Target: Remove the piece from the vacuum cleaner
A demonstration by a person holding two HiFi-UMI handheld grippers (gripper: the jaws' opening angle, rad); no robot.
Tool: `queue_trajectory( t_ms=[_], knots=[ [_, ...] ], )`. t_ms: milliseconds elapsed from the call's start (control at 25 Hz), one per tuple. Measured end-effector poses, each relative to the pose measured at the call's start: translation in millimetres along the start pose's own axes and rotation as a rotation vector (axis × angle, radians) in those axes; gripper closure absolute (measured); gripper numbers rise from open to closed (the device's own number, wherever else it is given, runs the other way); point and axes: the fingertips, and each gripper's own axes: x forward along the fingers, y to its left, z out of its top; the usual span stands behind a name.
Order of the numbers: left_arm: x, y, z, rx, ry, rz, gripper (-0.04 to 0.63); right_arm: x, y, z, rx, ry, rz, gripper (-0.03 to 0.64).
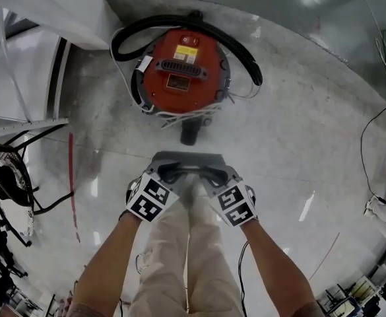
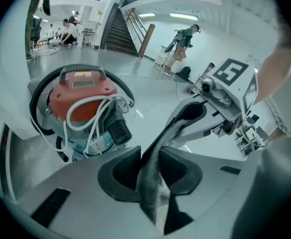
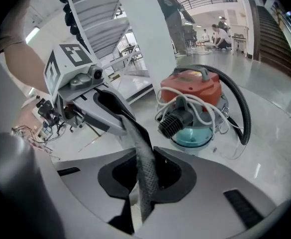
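Observation:
The red vacuum cleaner (image 1: 183,68) sits on the grey floor ahead of me, a black hose (image 1: 245,51) curled round it and a white cord (image 1: 179,116) draped over its front. Its black ribbed port (image 1: 189,134) points toward me, also seen as the ribbed port (image 2: 119,129) (image 3: 172,124). My left gripper (image 1: 181,171) and right gripper (image 1: 203,172) are held side by side, short of the vacuum, tips turned toward each other and meeting. Each gripper's grey textured fingers (image 2: 152,178) (image 3: 144,178) lie together with no gap showing. Neither touches the vacuum.
A white frame (image 1: 21,78) and black cables with gear (image 1: 8,170) crowd the left side. A thin cable (image 1: 371,144) trails along the right. My own legs (image 1: 186,256) are below the grippers. A staircase (image 2: 118,31) and people (image 2: 185,39) are far behind the vacuum.

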Motion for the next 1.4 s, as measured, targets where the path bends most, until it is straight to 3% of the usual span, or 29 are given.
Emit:
queue_trajectory(
  t_ms=[520,840,1160,1400],
  knots=[
    [-181.5,-70.5,145.2,0.053,-0.133,0.049,0.503,-187.3,43.4,146.0,-0.054,-0.152,-0.059,0.565],
    [-285.2,-99.5,233.2,0.231,-0.22,0.039,0.502,-286.8,64.0,237.1,-0.108,-0.313,-0.06,0.558],
    [-371.7,-131.2,281.7,0.332,-0.374,0.017,0.497,-366.4,96.5,298.0,-0.121,-0.517,-0.023,0.552],
    [-409.8,-158.9,293.7,0.304,-0.538,-0.013,0.5,-415.5,119.4,318.3,-0.1,-0.656,-0.008,0.538]
  ],
)
